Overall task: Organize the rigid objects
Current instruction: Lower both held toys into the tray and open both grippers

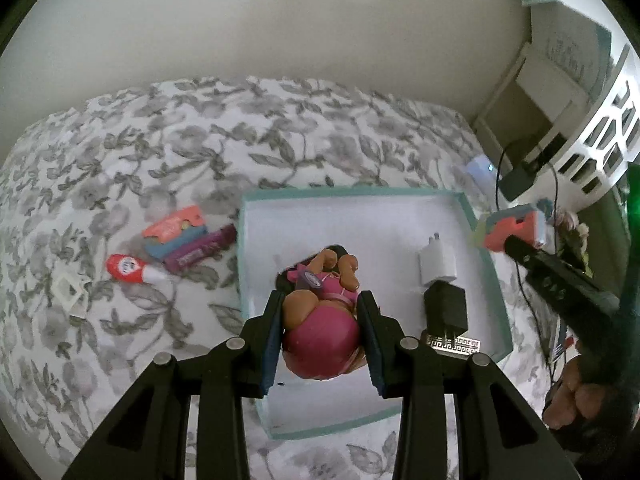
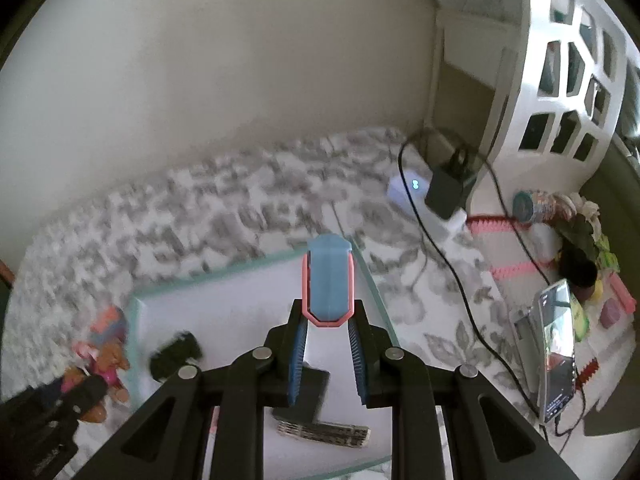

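In the left wrist view, at the left of the frame, a red and white tube (image 1: 134, 269) lies on the flowered bed cover (image 1: 168, 136). Just right of it sit a pink and blue case (image 1: 176, 232) and a purple stick (image 1: 202, 249), touching each other. In the middle is a shallow box (image 1: 486, 264) with a teal rim and a white floor. The left hand-held gripper (image 1: 322, 318) is clamped on a doll (image 1: 320, 312) in pink, held over the box. Inside the box, to the right, a white plug (image 1: 437, 264) and a black plug (image 1: 446, 312) touch, with a patterned bar (image 1: 454, 346) below them. At the right edge, the right hand-held gripper (image 1: 516, 240) holds a second pink and blue case (image 1: 514, 228) beside the box.

In the right wrist view, the doll (image 2: 106, 364) shows at the lower left. In the middle, the right hand-held gripper (image 2: 329, 322) pinches the case (image 2: 329, 280) over the box rim (image 2: 224, 274). A phone (image 2: 558, 348) lies at the lower right.
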Action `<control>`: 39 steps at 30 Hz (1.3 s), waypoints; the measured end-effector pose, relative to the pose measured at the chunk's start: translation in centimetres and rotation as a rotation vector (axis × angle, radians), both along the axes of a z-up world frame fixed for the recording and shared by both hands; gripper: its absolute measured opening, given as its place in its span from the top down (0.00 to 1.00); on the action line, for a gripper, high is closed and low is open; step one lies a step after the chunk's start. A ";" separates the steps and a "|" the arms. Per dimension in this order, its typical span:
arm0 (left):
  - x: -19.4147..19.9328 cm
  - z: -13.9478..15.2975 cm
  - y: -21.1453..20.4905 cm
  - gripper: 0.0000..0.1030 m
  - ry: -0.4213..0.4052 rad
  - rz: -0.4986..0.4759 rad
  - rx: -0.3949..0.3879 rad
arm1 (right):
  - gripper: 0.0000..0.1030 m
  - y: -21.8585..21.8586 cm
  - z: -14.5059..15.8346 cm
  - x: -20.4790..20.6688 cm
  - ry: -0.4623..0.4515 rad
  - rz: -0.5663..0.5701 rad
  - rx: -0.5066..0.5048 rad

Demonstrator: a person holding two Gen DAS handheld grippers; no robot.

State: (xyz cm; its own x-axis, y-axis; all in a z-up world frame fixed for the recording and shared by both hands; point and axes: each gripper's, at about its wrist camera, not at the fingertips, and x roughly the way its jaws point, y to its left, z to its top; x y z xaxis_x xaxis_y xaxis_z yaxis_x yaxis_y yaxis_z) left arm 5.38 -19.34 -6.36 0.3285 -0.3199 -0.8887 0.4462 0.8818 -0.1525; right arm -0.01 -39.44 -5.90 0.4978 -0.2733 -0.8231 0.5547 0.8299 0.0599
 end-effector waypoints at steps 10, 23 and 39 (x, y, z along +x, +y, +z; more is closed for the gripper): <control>0.3 -3.2 -1.9 0.63 0.036 -0.027 0.046 | 0.78 0.1 -3.6 1.2 0.099 0.035 -0.020; 0.3 -4.7 -2.7 0.63 0.049 -0.045 0.102 | 0.78 0.5 -3.9 1.3 0.191 0.051 0.009; -0.4 -5.2 -3.7 0.60 0.045 -0.100 0.167 | 0.78 0.7 -7.1 1.2 0.337 0.106 0.042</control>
